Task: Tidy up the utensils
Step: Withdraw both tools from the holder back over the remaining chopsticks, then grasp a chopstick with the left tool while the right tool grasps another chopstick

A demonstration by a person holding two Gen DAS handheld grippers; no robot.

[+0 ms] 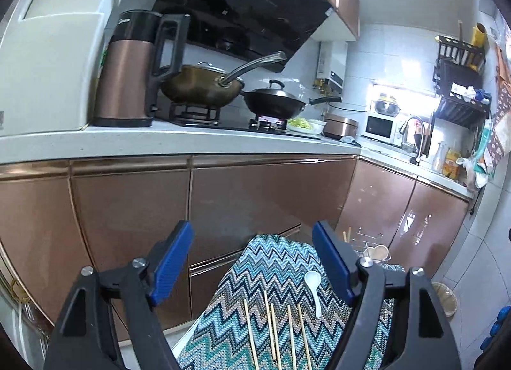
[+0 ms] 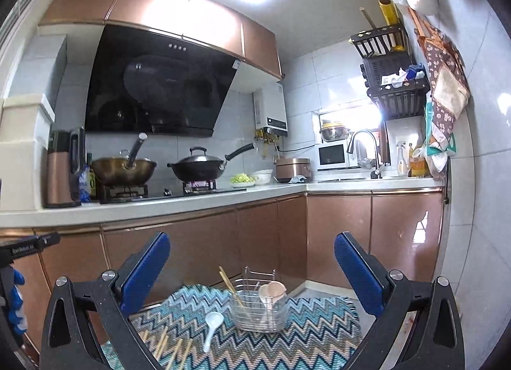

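A zigzag-patterned cloth [image 2: 306, 331] covers a low surface. On it stands a wire utensil holder [image 2: 259, 309] with two chopsticks [image 2: 228, 282] and pink spoons [image 2: 273, 291] inside. A white spoon [image 2: 211, 327] lies to its left, and several loose wooden chopsticks [image 2: 172, 346] lie further left. In the left wrist view the chopsticks [image 1: 278, 335], white spoon [image 1: 313, 290] and holder [image 1: 372, 247] show too. My left gripper [image 1: 258, 261] is open and empty above the cloth [image 1: 265, 274]. My right gripper [image 2: 252, 271] is open and empty, raised before the holder.
A kitchen counter [image 2: 159, 207] behind carries a kettle [image 2: 64, 168], two woks [image 2: 198, 167] on a stove, a rice cooker [image 2: 292, 168], a microwave [image 2: 332, 154] and a sink tap [image 2: 364, 149]. Copper cabinet doors [image 2: 338, 235] stand below. A tiled wall [image 2: 479, 210] is on the right.
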